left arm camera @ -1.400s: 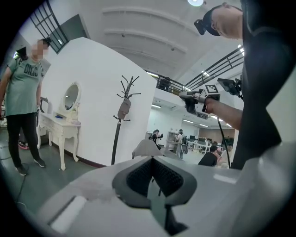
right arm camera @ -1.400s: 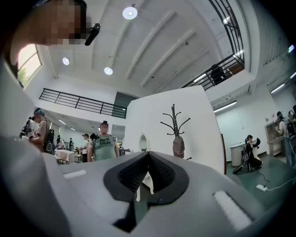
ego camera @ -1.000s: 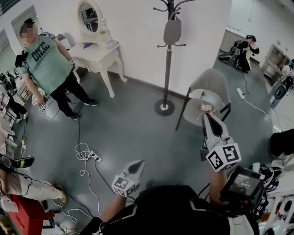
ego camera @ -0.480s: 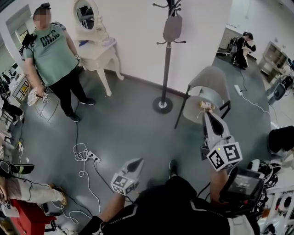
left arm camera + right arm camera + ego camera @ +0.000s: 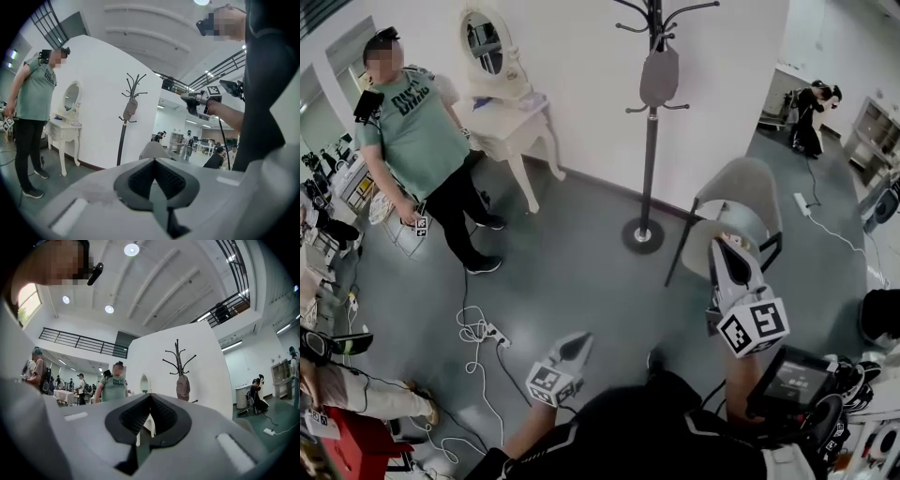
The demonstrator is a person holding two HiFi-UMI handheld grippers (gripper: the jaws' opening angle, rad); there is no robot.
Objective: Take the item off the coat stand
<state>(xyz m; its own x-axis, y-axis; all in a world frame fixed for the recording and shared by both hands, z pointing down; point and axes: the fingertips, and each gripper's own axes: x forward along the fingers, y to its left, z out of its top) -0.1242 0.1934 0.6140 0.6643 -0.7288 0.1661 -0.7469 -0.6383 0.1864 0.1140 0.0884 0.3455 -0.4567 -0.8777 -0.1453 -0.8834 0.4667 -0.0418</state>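
The black coat stand (image 5: 652, 150) rises by the white wall, and a grey-brown pouch-shaped item (image 5: 659, 77) hangs on a hook near its top. Both also show in the left gripper view (coat stand (image 5: 123, 136), item (image 5: 130, 109)) and in the right gripper view (coat stand (image 5: 178, 356), item (image 5: 183, 387)). My left gripper (image 5: 581, 339) is low at centre, shut and empty, well short of the stand's base. My right gripper (image 5: 719, 244) is held higher at the right, over the chair, also shut and empty. Neither touches the stand.
A grey chair (image 5: 741, 183) stands right of the stand's base (image 5: 643, 234). A white dressing table with an oval mirror (image 5: 502, 108) is at the back left, beside a person in a green T-shirt (image 5: 412, 141). Cables and a power strip (image 5: 483, 330) lie on the floor.
The stand and chair have grown a little and slid down in the head view as I came nearer. The person in green has stepped right. Both grippers stay shut.
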